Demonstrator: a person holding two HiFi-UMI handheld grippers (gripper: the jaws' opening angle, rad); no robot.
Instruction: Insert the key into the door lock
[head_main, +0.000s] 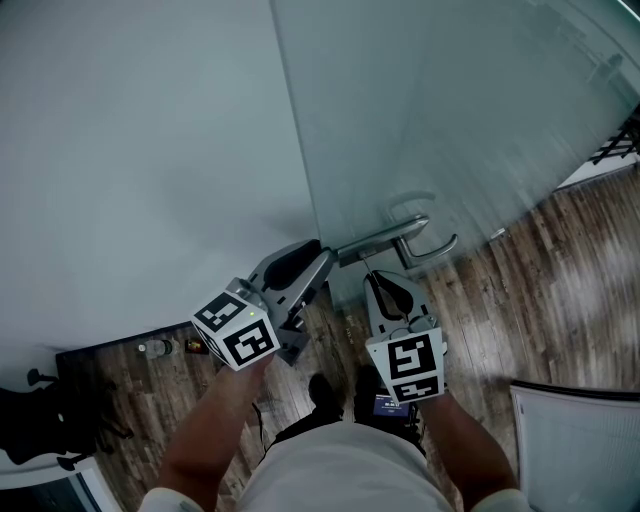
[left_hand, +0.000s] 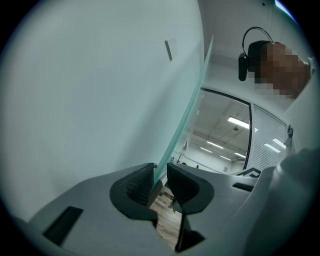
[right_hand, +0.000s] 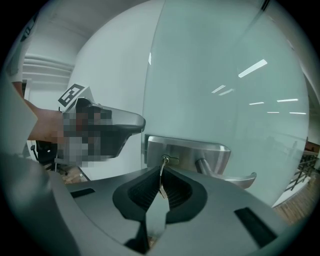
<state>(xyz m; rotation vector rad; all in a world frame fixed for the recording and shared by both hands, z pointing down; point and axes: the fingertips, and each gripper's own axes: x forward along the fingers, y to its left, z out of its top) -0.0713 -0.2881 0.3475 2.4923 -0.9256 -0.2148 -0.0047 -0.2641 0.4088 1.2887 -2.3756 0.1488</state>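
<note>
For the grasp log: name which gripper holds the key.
The right gripper: its claw pinches the key at the lock, whereas the left gripper grips the glass door's edge.

Ahead glass door (head_main: 450, 100); lever handle (right_hand: 240, 178) right.

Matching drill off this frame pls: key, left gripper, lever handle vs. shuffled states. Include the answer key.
Things:
1. key
2. left gripper
3. lever handle

States:
A. has the glass door edge between its jaws
B. untouched, jutting out beside the keyhole
C. pinched in the right gripper, tip at the keyhole

Pairs: 1-C, 2-A, 3-B
</note>
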